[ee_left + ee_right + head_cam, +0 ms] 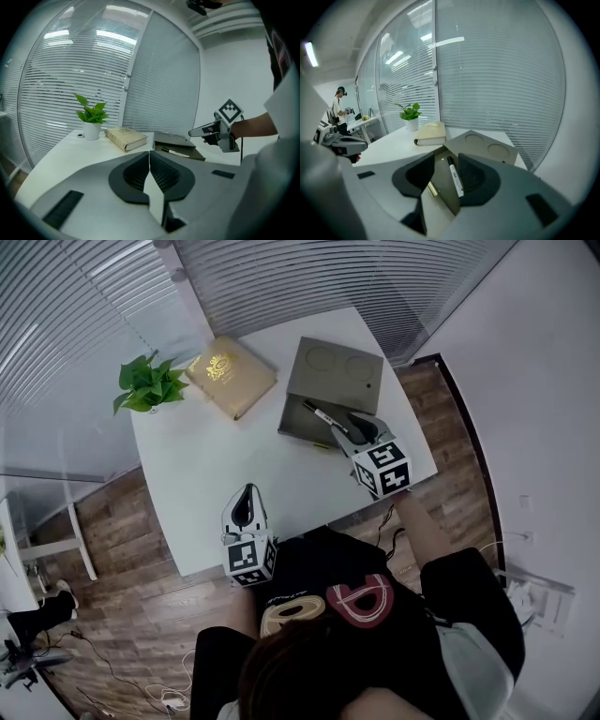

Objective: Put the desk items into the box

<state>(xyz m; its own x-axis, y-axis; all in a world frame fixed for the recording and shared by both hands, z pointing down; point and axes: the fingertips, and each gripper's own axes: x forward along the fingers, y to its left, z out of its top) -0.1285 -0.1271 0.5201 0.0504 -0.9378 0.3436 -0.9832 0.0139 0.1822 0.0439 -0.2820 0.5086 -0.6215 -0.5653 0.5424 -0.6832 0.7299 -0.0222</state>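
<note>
A grey box (298, 425) lies open at the table's far right, its lid (339, 371) with two round marks folded back. A black-and-white marker (324, 416) lies inside it, and a small gold-coloured item (432, 189) lies beside the marker. My right gripper (349, 430) hovers over the box's near right corner, open; in the right gripper view the marker (455, 176) lies on the box floor below the gap, touched by neither jaw. My left gripper (247, 498) is at the table's near edge, shut and empty, its jaws meeting (150, 161).
A beige book (230, 376) lies left of the box on the white table (206, 474). A potted plant (148, 385) stands at the far left corner. Glass walls with blinds run behind the table. A person (340, 105) stands far off in another room.
</note>
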